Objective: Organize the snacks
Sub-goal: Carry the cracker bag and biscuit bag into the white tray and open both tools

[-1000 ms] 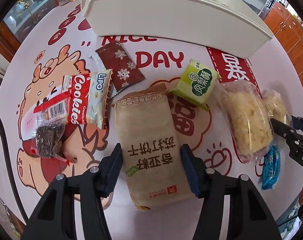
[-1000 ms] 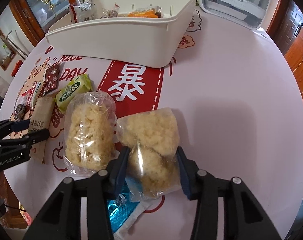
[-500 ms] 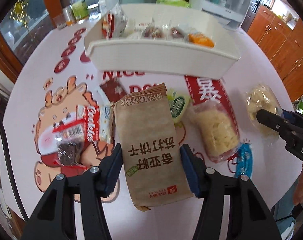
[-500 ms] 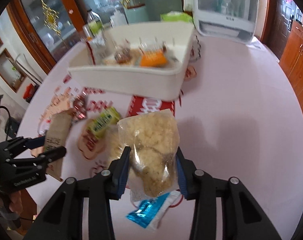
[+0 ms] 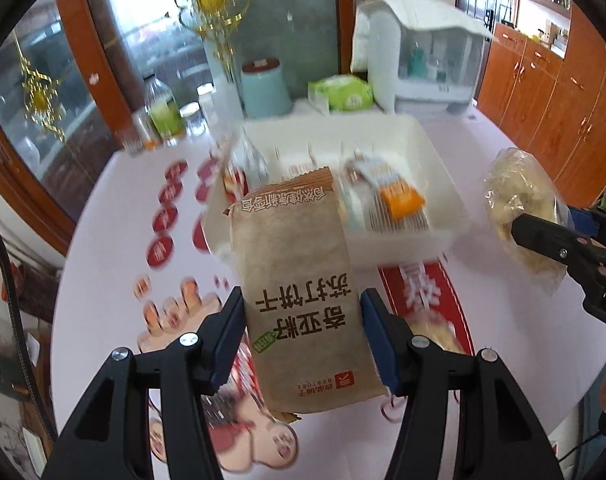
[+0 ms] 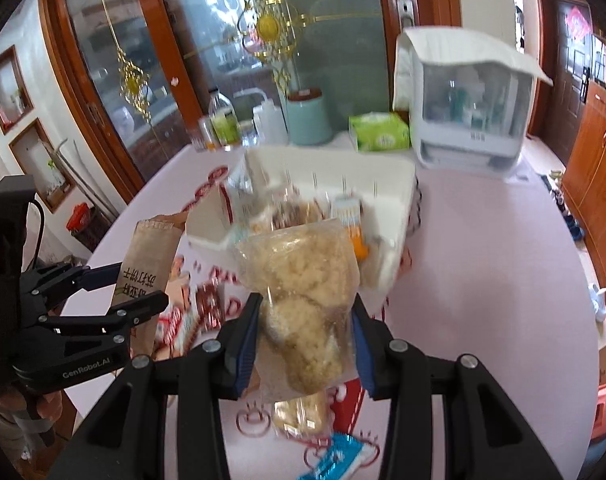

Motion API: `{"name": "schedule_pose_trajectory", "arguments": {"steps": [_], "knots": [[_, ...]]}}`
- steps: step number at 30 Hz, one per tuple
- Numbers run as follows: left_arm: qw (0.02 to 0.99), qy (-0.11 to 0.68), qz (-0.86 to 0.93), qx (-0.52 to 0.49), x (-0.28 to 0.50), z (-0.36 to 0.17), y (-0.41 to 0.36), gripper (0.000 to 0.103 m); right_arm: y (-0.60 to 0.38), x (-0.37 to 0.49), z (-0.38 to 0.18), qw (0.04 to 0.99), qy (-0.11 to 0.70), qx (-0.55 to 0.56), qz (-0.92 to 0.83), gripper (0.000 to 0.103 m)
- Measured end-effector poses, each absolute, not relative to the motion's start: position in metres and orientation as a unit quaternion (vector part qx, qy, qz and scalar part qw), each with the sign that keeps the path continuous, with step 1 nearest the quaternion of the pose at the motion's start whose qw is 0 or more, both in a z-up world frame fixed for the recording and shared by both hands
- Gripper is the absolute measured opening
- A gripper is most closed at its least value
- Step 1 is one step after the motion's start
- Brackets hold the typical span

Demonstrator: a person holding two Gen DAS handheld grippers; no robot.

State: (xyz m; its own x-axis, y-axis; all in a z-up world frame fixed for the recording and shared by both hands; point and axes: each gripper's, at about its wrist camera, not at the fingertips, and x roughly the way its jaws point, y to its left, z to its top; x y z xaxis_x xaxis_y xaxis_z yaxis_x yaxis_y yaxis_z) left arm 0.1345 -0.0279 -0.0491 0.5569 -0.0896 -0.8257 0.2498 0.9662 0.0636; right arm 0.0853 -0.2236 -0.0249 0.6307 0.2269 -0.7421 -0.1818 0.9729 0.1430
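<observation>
My left gripper [image 5: 303, 334] is shut on a brown cracker packet [image 5: 299, 280] and holds it in the air in front of the white bin [image 5: 431, 152]. My right gripper [image 6: 305, 332] is shut on a clear bag of pale puffed snacks [image 6: 303, 292], also lifted, short of the white bin [image 6: 399, 188]. The bin holds several snack packets, one orange [image 5: 403, 200]. The left gripper shows at the left of the right wrist view [image 6: 115, 292] with the brown packet [image 6: 143, 264]; the clear bag shows at the right of the left wrist view [image 5: 519, 200].
On the pink printed tablecloth [image 6: 483, 280] lie a second clear snack bag [image 6: 303, 416] and a blue wrapper [image 6: 335, 460]. Behind the bin stand a teal pot [image 5: 265, 88], bottles [image 5: 163, 112], a green tissue pack [image 5: 343, 94] and a white appliance [image 5: 427, 60].
Both grippers have risen from the table with their packets and moved toward the white bin. The view now looks level across the table instead of down on it.
</observation>
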Motion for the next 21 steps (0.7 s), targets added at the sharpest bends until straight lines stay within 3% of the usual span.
{"name": "schedule_pose_trajectory", "arguments": {"steps": [11, 21], "knots": [[0.897, 0.416, -0.085, 0.118, 0.215, 0.011, -0.029, 0.056, -0.211, 0.154, 0.042, 0.925, 0.367, 0.034, 0.092, 0.042], [0.899, 0.414, -0.079, 0.118, 0.293, 0.023, -0.035, 0.056, -0.209, 0.228, 0.053, 0.918, 0.379, 0.079, 0.08, 0.042]]}}
